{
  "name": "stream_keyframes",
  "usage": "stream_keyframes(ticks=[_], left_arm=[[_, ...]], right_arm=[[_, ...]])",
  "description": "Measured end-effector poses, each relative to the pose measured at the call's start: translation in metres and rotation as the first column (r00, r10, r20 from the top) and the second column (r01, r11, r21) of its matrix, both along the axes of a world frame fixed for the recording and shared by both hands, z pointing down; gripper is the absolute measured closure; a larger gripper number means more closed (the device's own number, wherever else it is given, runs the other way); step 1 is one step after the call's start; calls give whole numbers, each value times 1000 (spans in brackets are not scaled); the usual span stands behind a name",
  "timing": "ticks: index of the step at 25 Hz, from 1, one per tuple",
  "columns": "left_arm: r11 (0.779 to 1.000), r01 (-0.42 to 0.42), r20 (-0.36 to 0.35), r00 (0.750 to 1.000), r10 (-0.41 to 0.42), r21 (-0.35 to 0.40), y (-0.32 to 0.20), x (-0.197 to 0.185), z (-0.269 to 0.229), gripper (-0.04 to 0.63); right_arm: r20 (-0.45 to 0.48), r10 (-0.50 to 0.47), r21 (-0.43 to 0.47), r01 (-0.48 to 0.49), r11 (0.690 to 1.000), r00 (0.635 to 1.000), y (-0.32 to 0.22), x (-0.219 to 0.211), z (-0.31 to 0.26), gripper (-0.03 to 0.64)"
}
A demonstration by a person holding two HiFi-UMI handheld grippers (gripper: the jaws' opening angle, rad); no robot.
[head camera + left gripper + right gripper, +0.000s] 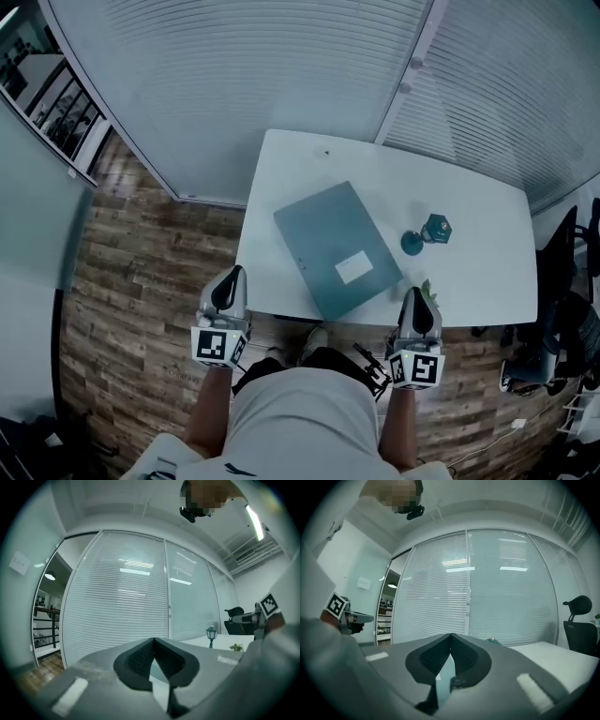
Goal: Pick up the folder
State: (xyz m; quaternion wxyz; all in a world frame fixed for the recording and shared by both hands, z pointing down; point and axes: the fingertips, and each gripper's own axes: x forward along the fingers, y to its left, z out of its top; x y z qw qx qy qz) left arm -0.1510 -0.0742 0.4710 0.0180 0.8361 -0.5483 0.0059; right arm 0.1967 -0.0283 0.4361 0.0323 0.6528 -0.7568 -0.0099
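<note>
A grey-blue folder point(337, 248) with a white label lies flat and askew on the white table point(469, 281), one corner near the front edge. My left gripper point(233, 274) is shut and empty, level at the table's front left corner, left of the folder. My right gripper point(412, 294) is shut on nothing and sits at the front edge, just right of the folder's near corner. In the left gripper view the jaws point(154, 641) meet at a point with blinds behind. In the right gripper view the jaws point(451, 634) are also pressed together.
A small lantern ornament point(437, 228) with a round dark base point(412, 243) stands right of the folder, and a small green sprig point(429, 291) lies by the right gripper. A dark office chair point(574, 272) stands at the right. Glass walls with blinds point(281, 75) lie behind the table.
</note>
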Motion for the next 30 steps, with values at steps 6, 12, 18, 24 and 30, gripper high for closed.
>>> stream_keyframes(ticks=[6,12,18,24,30], left_arm=[[998,58,5,998,-58,-16,-14,14,0,592],[996,75,-11,997,-75,-43,-24,25,1,592],[997,47,19,999,-46,-55,-39,28,8,592],[998,36,32,999,-34,-56,-51,20,10,592],[997,40,27,999,-38,-60,-56,12,12,592]], right_arm=[[18,-63,-11,63,998,998,-32,17,5,615],[18,-101,-34,102,994,995,-52,21,10,615],[-2,-103,-75,102,992,995,-69,21,26,615],[12,-162,-189,161,969,987,-96,7,41,604],[25,-306,-532,272,802,952,-135,-21,103,378]])
